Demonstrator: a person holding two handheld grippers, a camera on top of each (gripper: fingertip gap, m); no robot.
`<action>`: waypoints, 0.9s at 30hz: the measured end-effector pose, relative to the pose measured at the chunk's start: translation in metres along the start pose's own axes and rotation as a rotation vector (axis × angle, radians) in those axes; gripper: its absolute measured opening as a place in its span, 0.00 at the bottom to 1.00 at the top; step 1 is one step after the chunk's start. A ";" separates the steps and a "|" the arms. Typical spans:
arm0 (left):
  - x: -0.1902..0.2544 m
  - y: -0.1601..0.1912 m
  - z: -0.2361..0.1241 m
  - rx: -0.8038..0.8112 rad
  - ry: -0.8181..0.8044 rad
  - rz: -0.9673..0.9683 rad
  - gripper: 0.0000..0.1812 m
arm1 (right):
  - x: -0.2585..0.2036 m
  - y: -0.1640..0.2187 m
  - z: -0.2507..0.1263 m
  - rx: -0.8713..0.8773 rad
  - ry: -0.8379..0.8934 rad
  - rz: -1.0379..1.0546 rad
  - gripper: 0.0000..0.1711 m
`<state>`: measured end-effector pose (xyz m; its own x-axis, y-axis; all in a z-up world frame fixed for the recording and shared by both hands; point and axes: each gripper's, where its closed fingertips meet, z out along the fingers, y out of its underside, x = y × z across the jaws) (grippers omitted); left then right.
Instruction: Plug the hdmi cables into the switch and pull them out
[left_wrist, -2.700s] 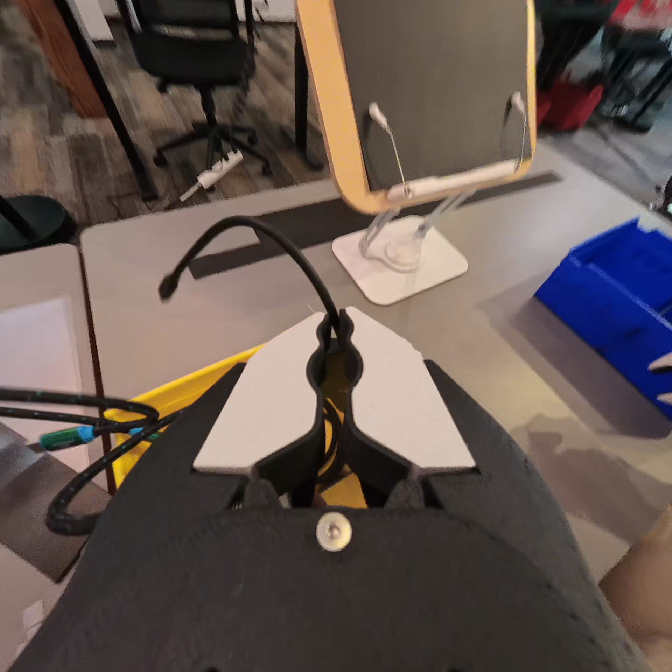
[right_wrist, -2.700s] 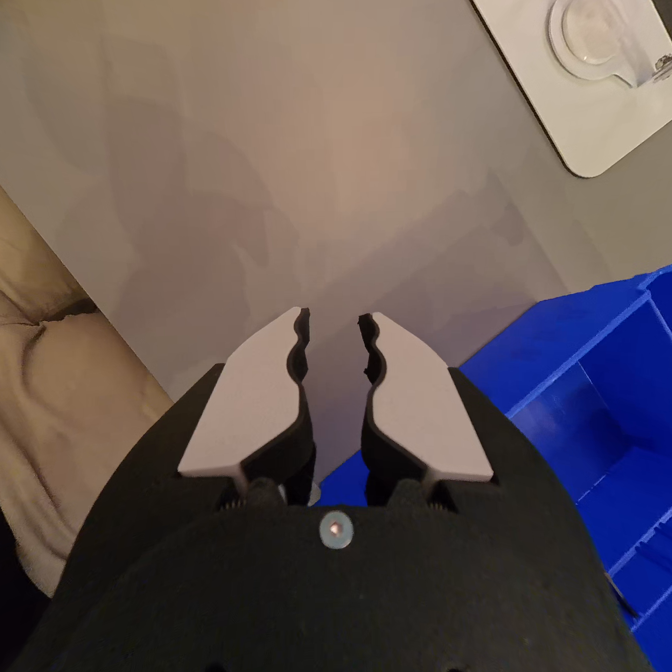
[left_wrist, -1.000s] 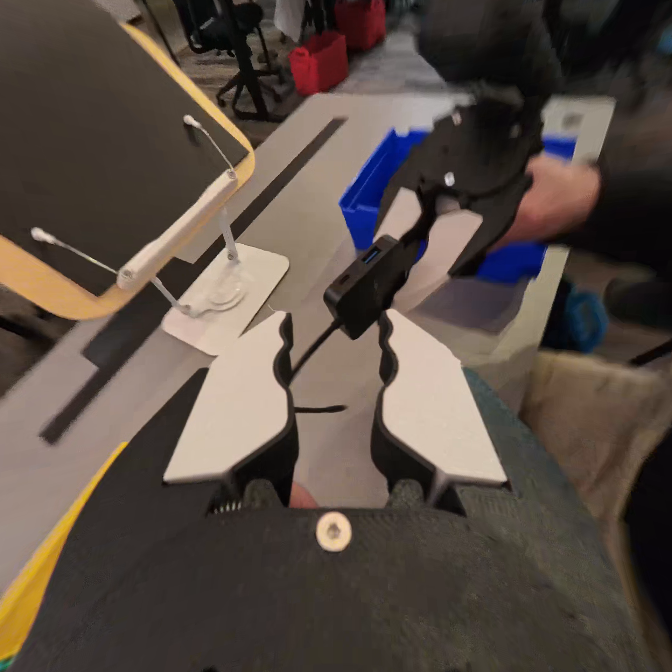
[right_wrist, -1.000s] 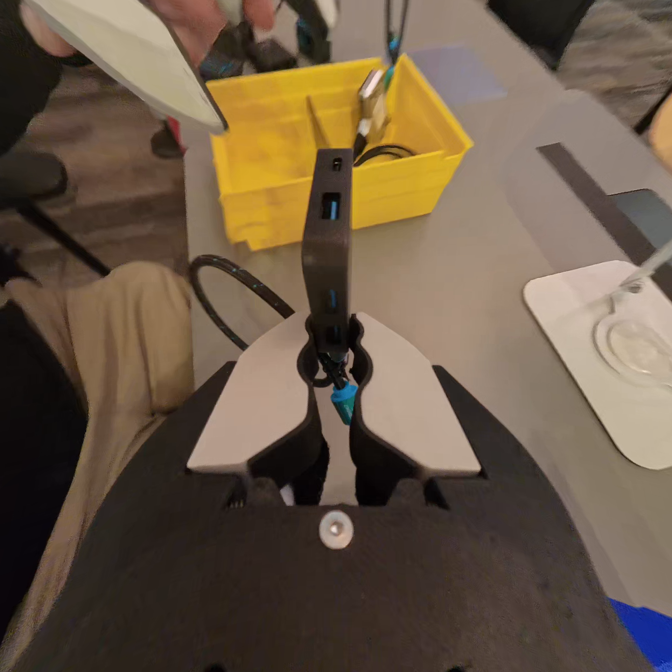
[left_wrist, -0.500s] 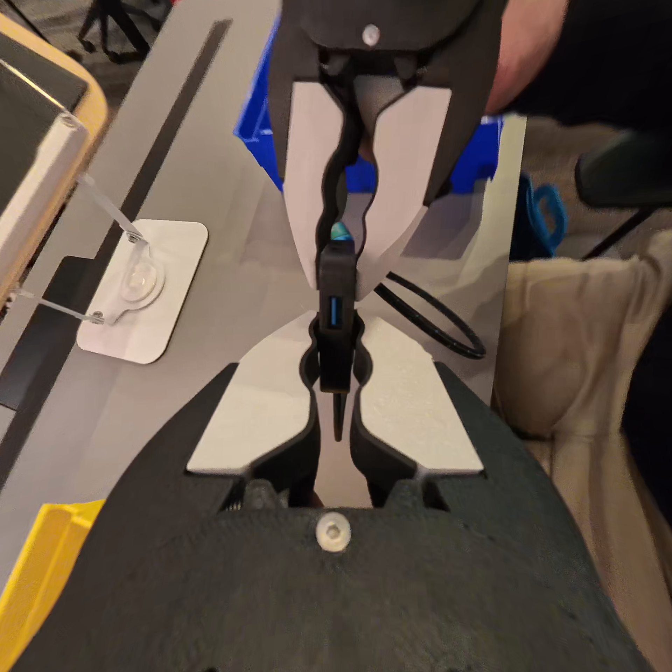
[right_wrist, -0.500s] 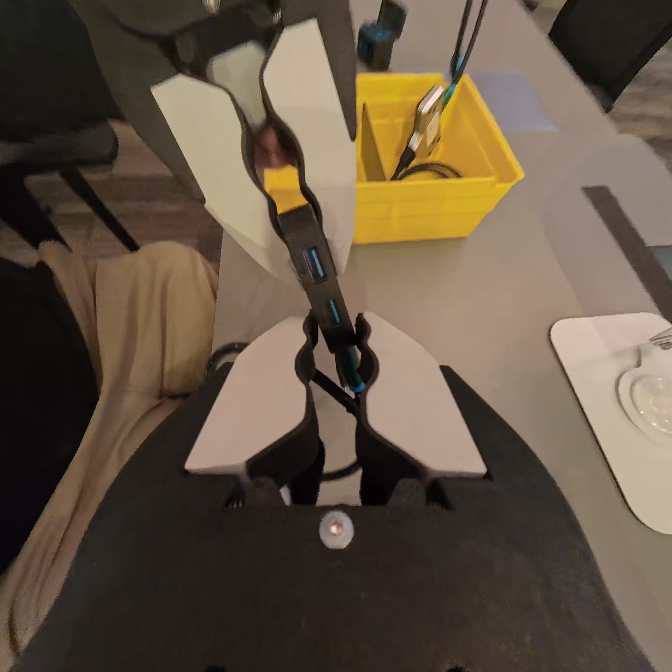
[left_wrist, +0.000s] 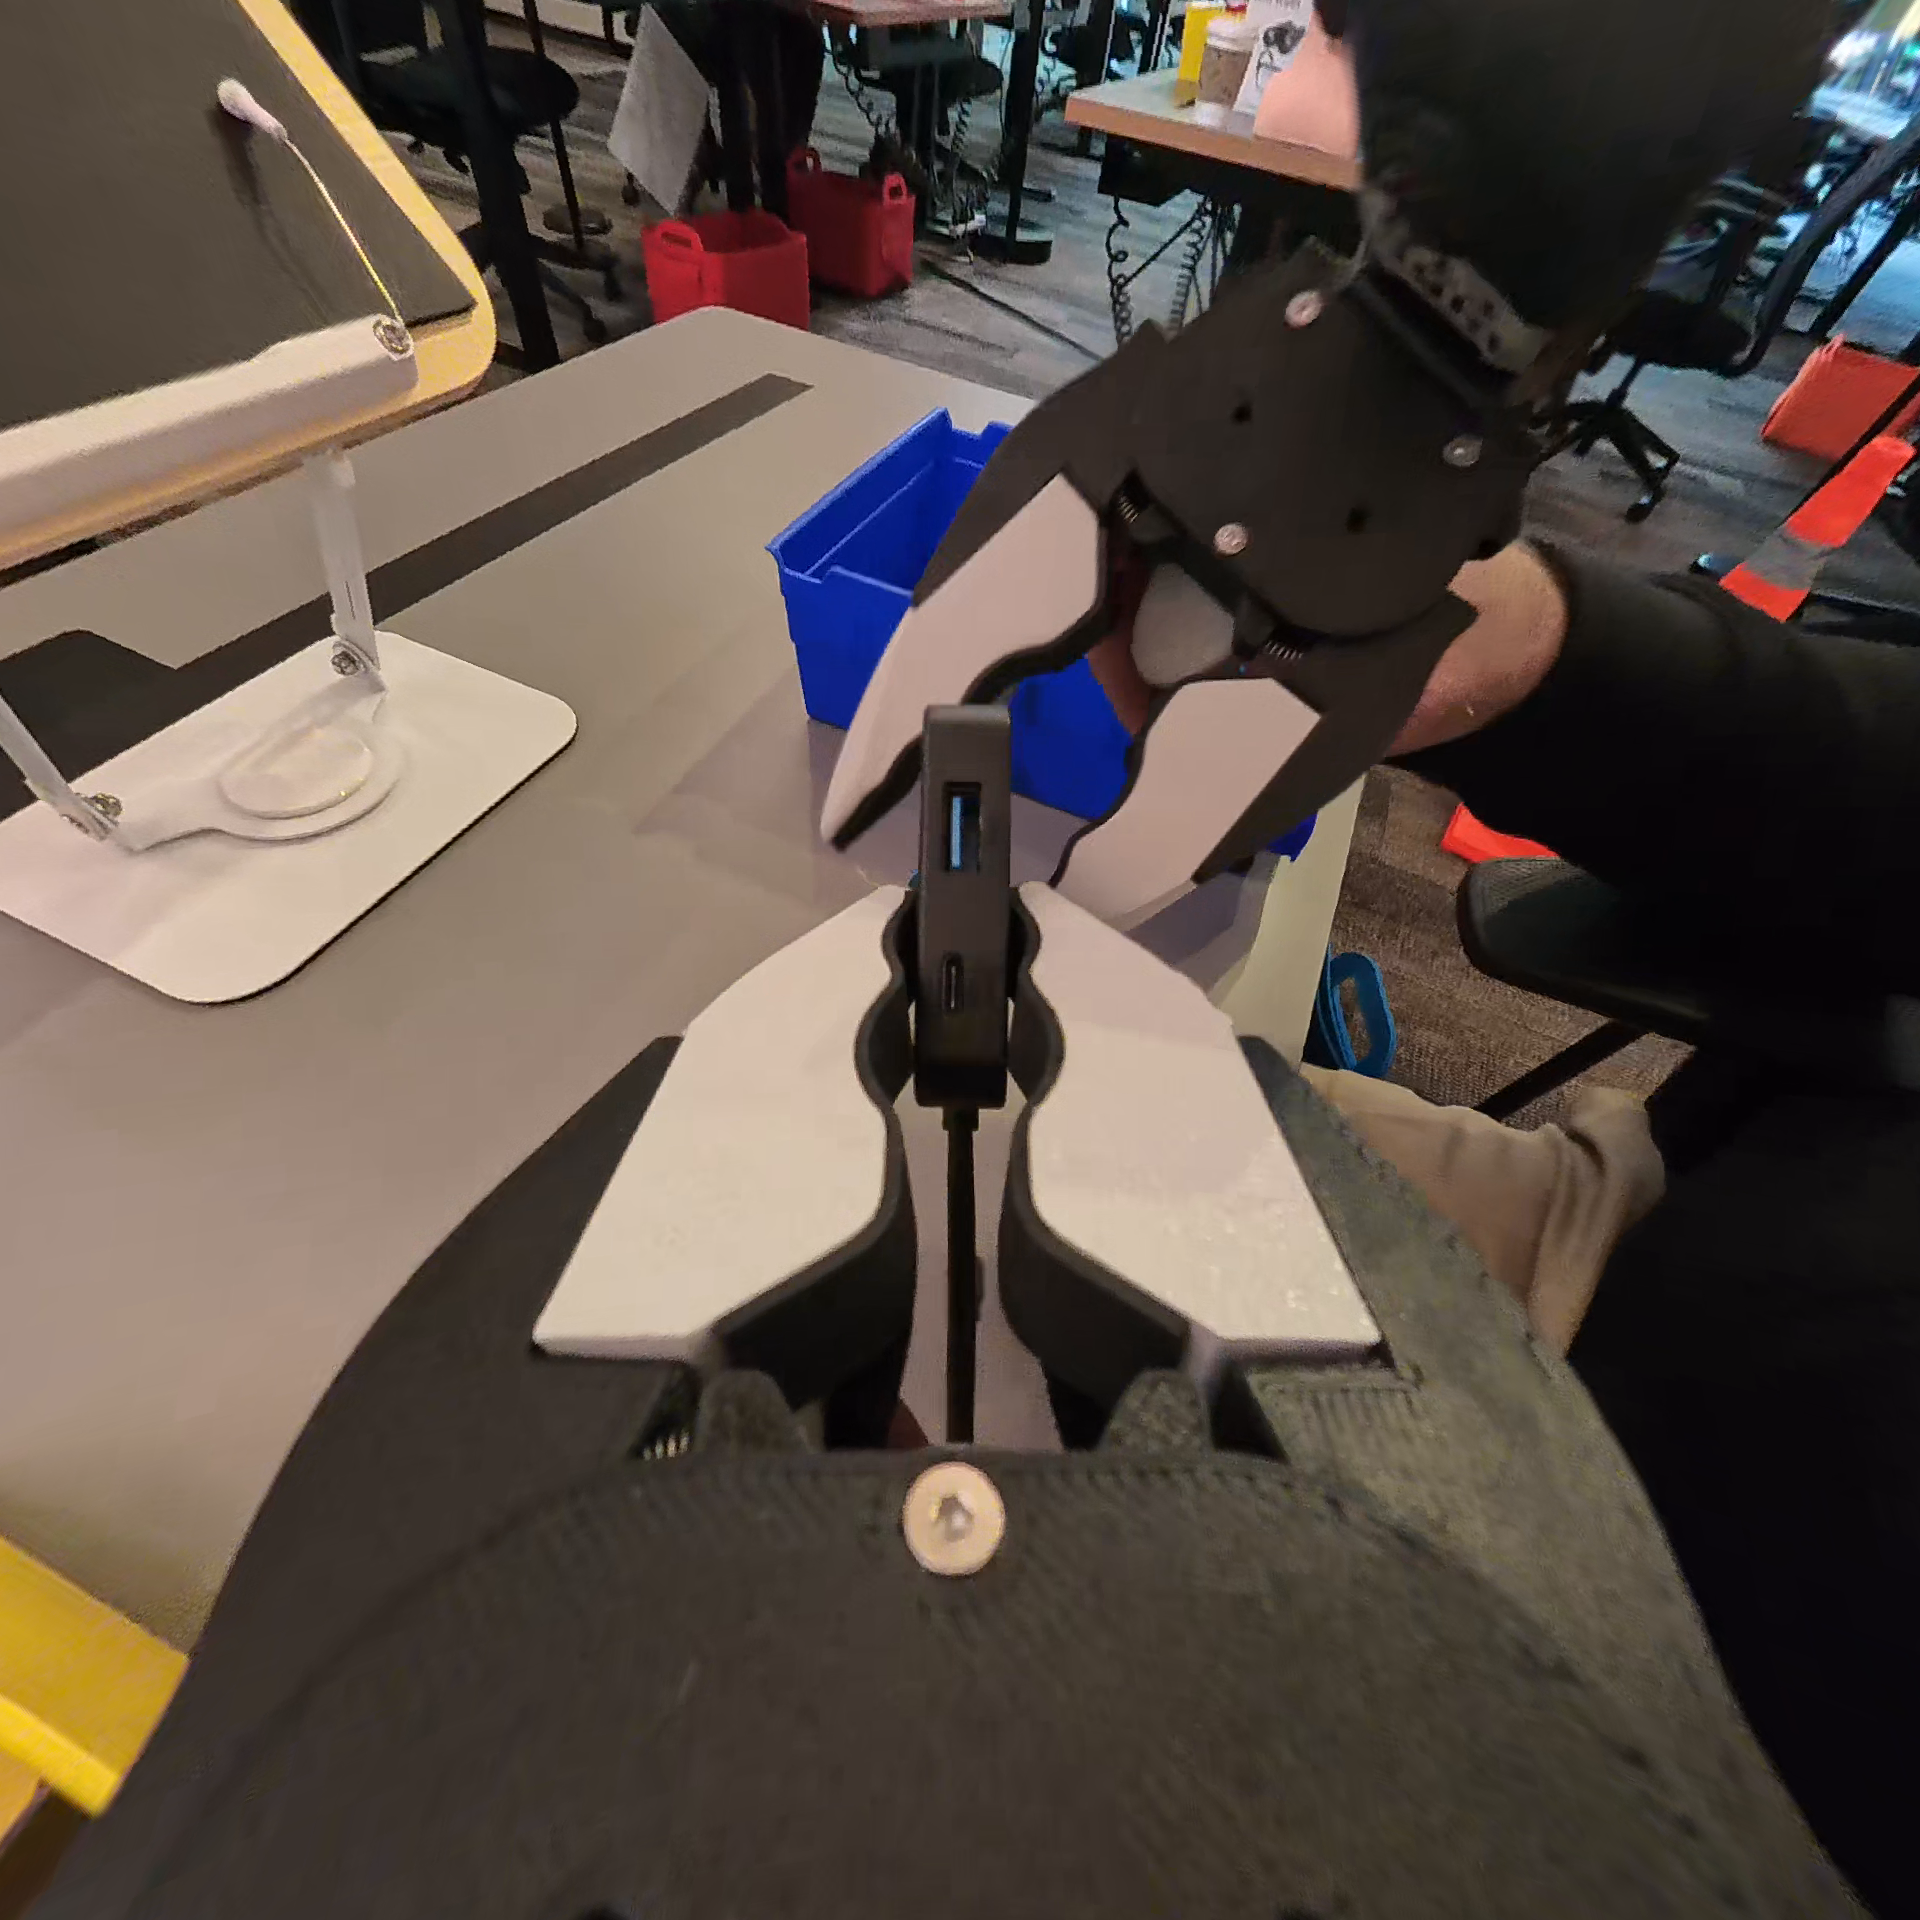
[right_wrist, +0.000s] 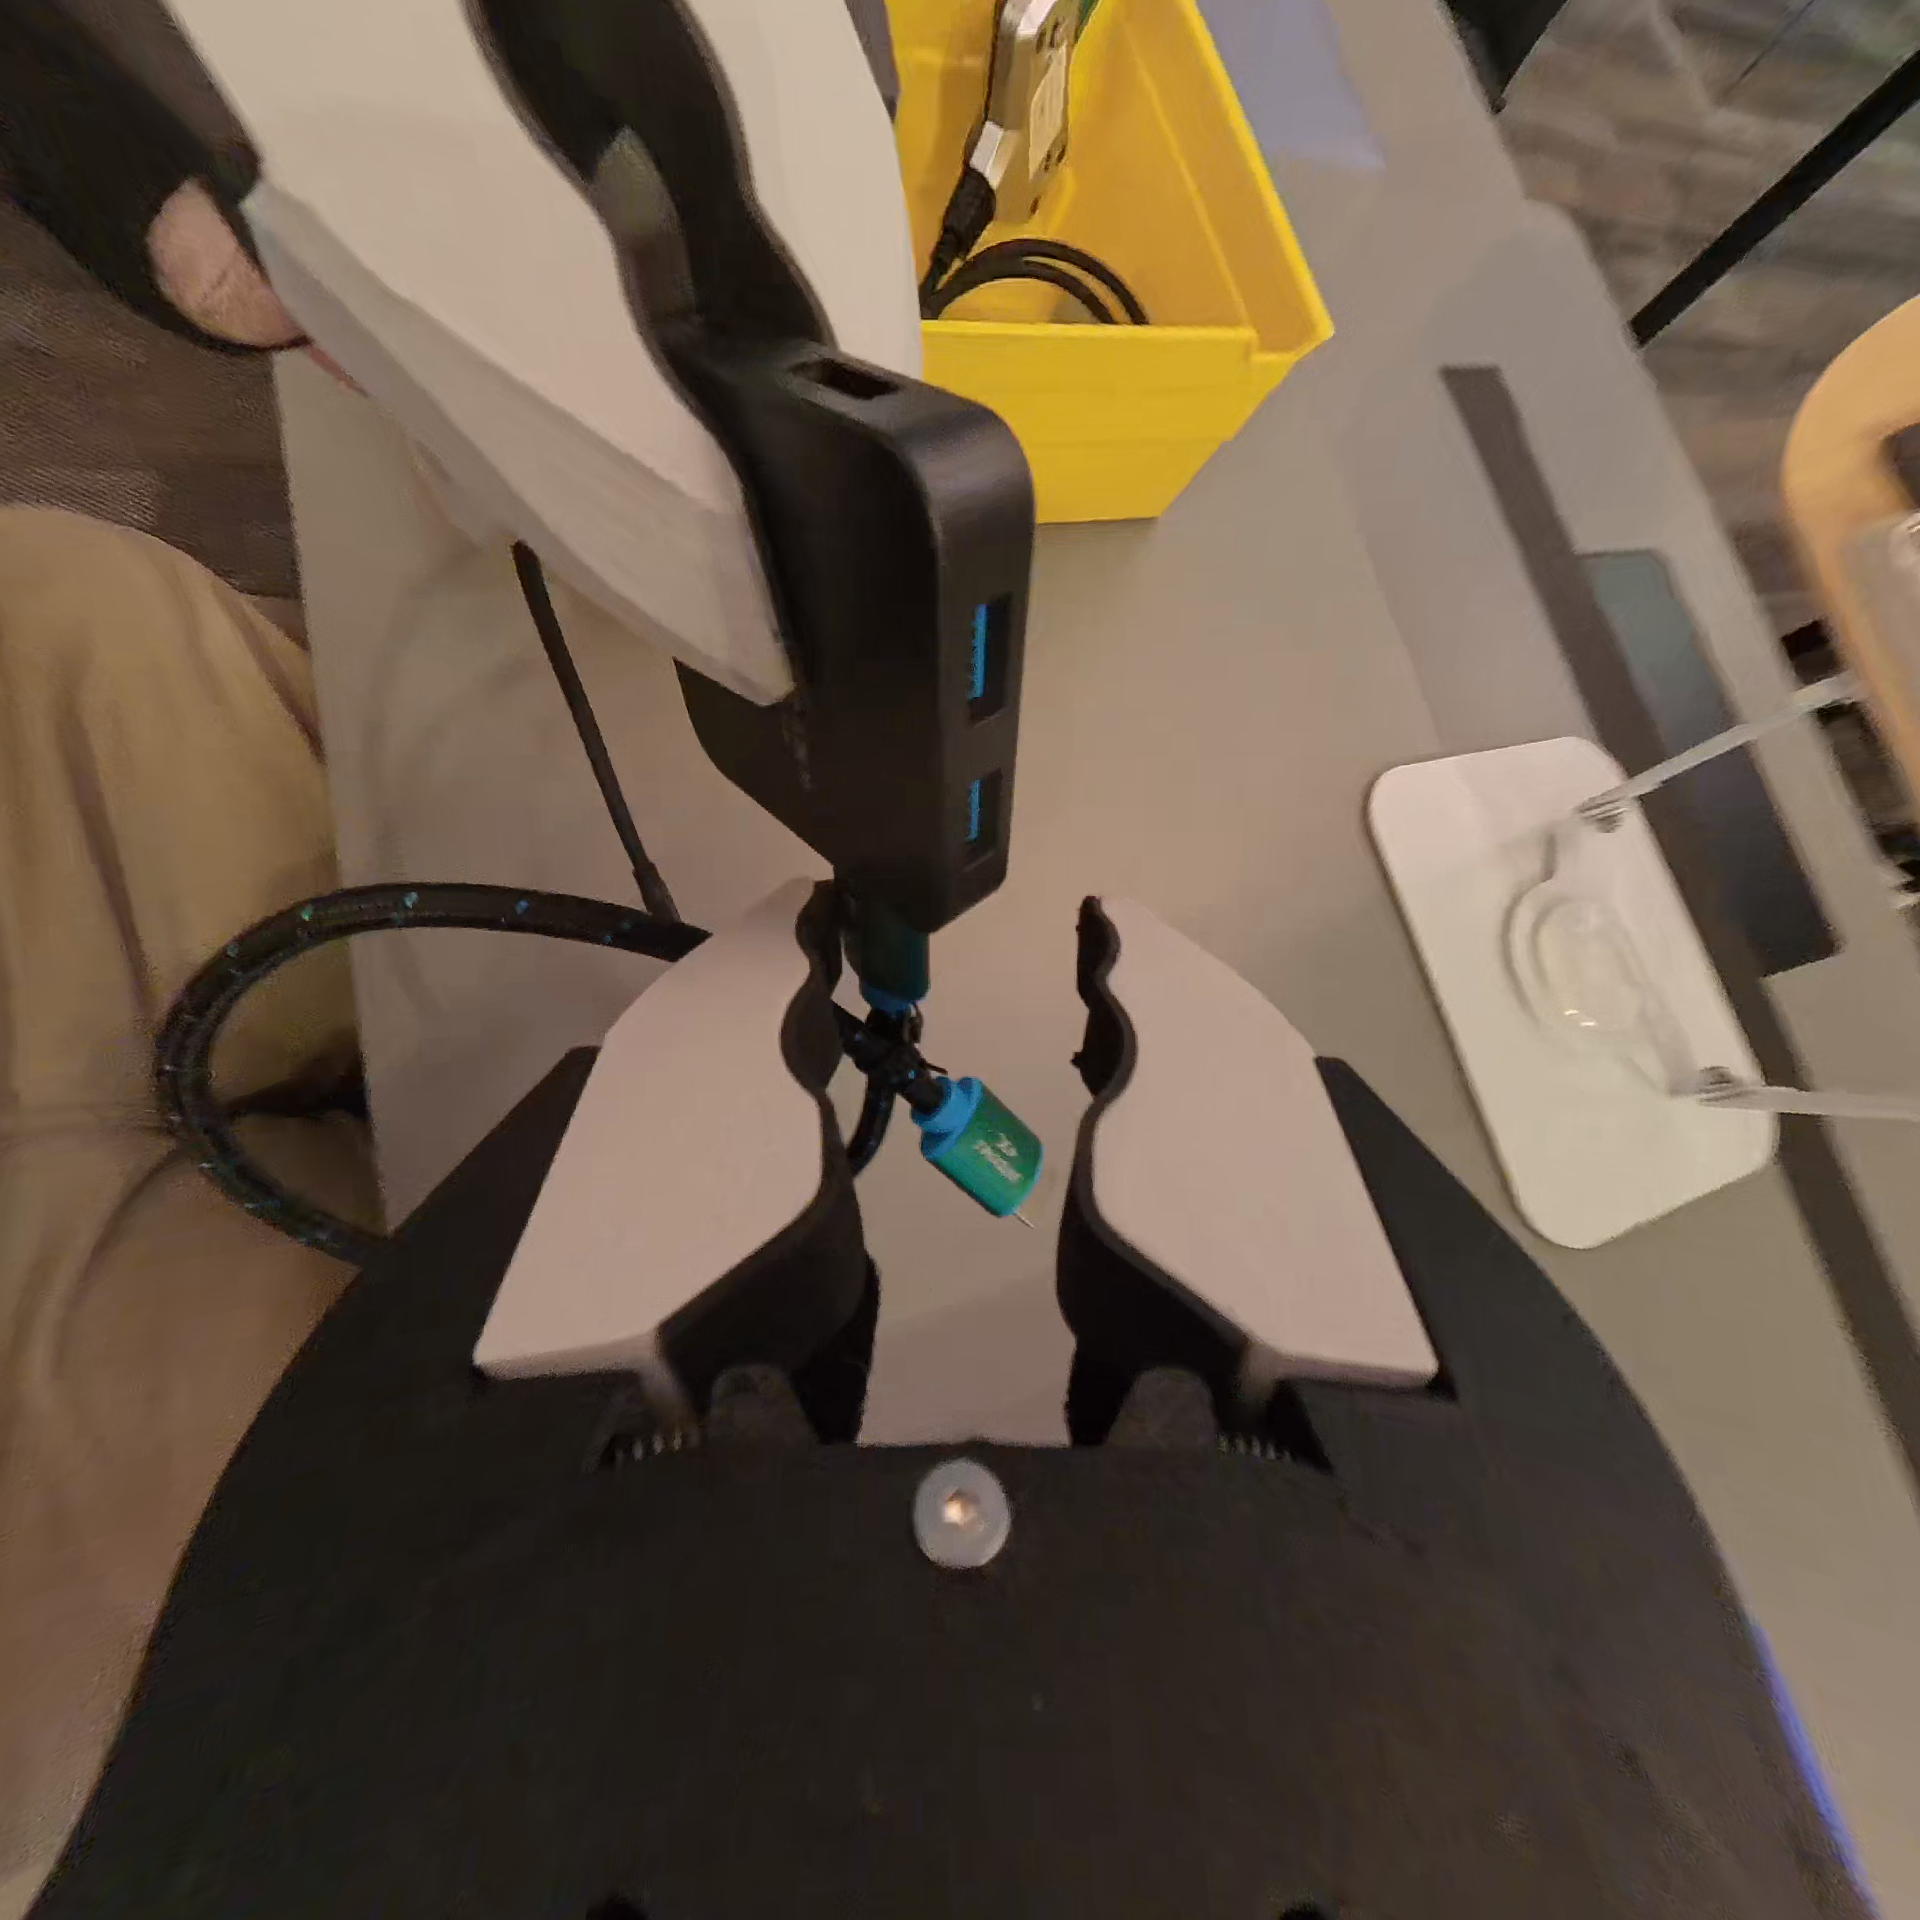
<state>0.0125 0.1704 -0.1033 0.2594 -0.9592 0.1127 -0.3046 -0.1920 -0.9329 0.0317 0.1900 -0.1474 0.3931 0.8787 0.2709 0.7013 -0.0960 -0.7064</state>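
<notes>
The left gripper (left_wrist: 961, 977) was clenched on the black switch (left_wrist: 964, 831), holding it upright above the grey table (left_wrist: 364, 1091). The right gripper (right_wrist: 951, 935) stood released beyond it. A teal-plugged cable (right_wrist: 883, 961) seemed seated in the switch's far end; another teal plug (right_wrist: 982, 1148) dangled loose. More cables (right_wrist: 1023, 114) waited in the far yellow bin (right_wrist: 1101, 416), so most plugging and all pulling probably remained.

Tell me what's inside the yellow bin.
The yellow bin holds a silver plug on a coiled black cable. The left tongs cover its left part.
</notes>
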 end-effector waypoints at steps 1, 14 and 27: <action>0.002 0.001 0.000 0.005 0.002 0.007 0.08 | -0.004 0.001 0.002 0.003 -0.033 0.027 0.24; 0.023 0.009 -0.005 -0.051 0.115 0.125 0.21 | -0.046 0.008 0.012 -0.029 -0.331 0.064 0.06; 0.007 0.020 0.003 -0.125 -0.007 0.094 0.08 | -0.013 -0.011 0.002 0.003 -0.010 -0.058 0.23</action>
<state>0.0109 0.1600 -0.1225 0.2303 -0.9728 0.0244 -0.4396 -0.1264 -0.8892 0.0175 0.1810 -0.1442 0.3463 0.8872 0.3047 0.7211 -0.0440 -0.6914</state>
